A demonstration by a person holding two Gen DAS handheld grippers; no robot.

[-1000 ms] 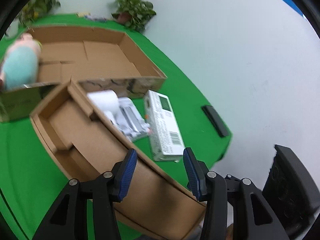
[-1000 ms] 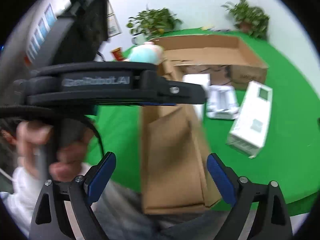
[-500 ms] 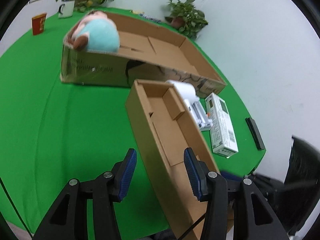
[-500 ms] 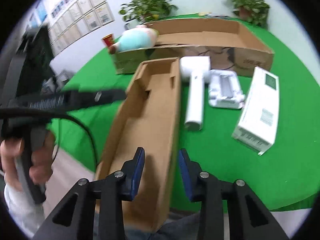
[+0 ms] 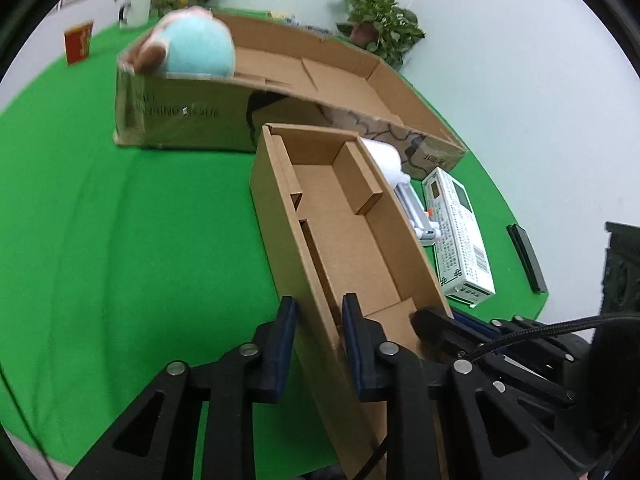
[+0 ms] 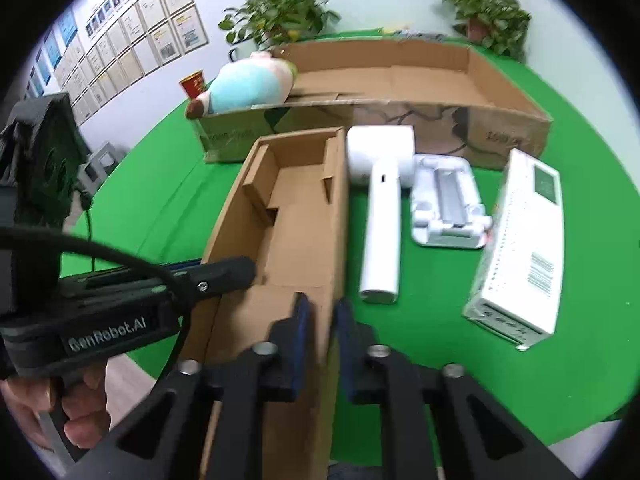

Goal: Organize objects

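- Left gripper point(image 5: 316, 320): fingers point(image 5: 285, 334) nearly closed, pinching the left wall of the narrow box point(image 5: 352, 236) near its near end; one finger outside, one inside.
- Right gripper point(image 6: 320, 322): fingers point(image 6: 298, 328) also nearly closed, pinching the box's point(image 6: 296, 216) right wall near the near end; one inside, one outside.
- Each gripper shows in the other's view: right one at lower right of the left view point(image 5: 440, 320), left one at left of the right view point(image 6: 224, 274) with the person's hand point(image 6: 60, 408) on its handle.
- Hidden: the box's near end is cut off behind the fingers in both views; whether its base rests on the worktop point(image 5: 120, 240) there cannot be told. Edges are blurred.
- Box runs straight ahead from the fingers, open top, cardboard inserts at its far end.
- Just right of the right fingers, beyond the box wall: white dryer point(image 6: 380, 208), handle toward the fingers, head away. In the left view it is mostly hidden behind the box point(image 5: 384, 156).
- Further right: white tray point(image 6: 448, 208), then white carton point(image 6: 520, 248), tilted.
- Ahead past the box's far end: big flat box point(image 6: 400, 80) with a plush toy point(image 6: 248, 88) at its left end.
- Far right of the left fingers: black bar point(image 5: 526, 258) near the worktop edge.
- Far left ahead: red cup point(image 5: 78, 42); plants point(image 6: 280, 20) at the back.
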